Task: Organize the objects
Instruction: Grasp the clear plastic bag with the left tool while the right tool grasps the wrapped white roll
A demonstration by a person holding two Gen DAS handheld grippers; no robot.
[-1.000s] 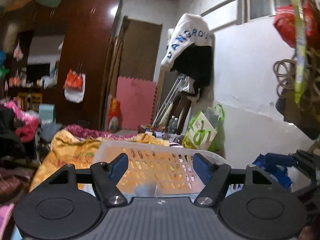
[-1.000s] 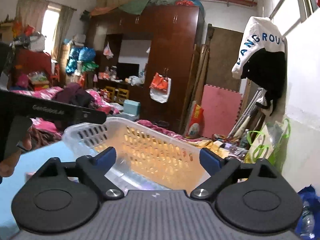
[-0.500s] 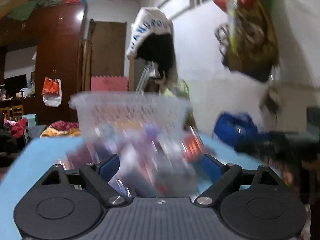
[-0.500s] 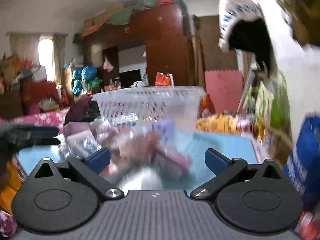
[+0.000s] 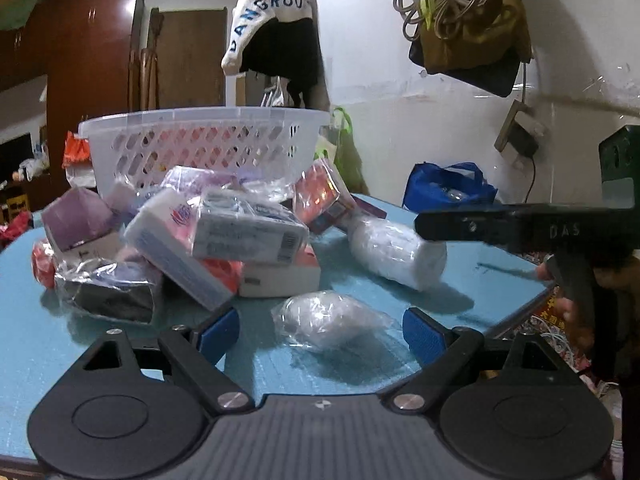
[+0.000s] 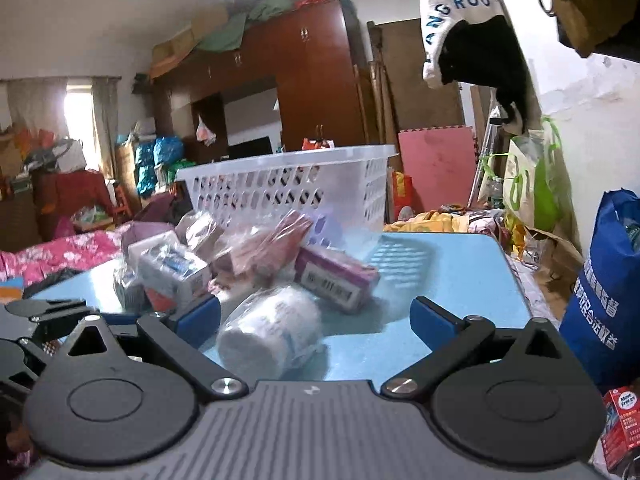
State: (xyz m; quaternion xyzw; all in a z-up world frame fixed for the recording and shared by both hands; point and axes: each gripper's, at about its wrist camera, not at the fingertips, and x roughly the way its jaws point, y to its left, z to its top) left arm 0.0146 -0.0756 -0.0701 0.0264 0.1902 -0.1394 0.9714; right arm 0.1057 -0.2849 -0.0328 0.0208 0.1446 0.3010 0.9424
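Blue tabletop (image 5: pixel 60 352), white perforated basket (image 5: pixel 204 140) upright at its far side, pile of wrapped packets (image 5: pixel 240 232) in front of it, left gripper (image 5: pixel 322 330) jaws just widened, wide apart around a clear-wrapped bundle (image 5: pixel 328 320) without touching, right gripper (image 6: pixel 316 318) jaws just widened, fully apart, white roll (image 6: pixel 268 332) between them, unpressed.

My left gripper (image 5: pixel 321 326) fills the bottom of its own view, blue pads spread wide after just opening further, nothing pressed between them. My right gripper (image 6: pixel 315 314) sits low in its frame too, jaws just opened to their widest, pads touching nothing. At the right edge of the left view my right gripper shows side-on as a dark bar, my right hand (image 5: pixel 570 312) below it on the handle.
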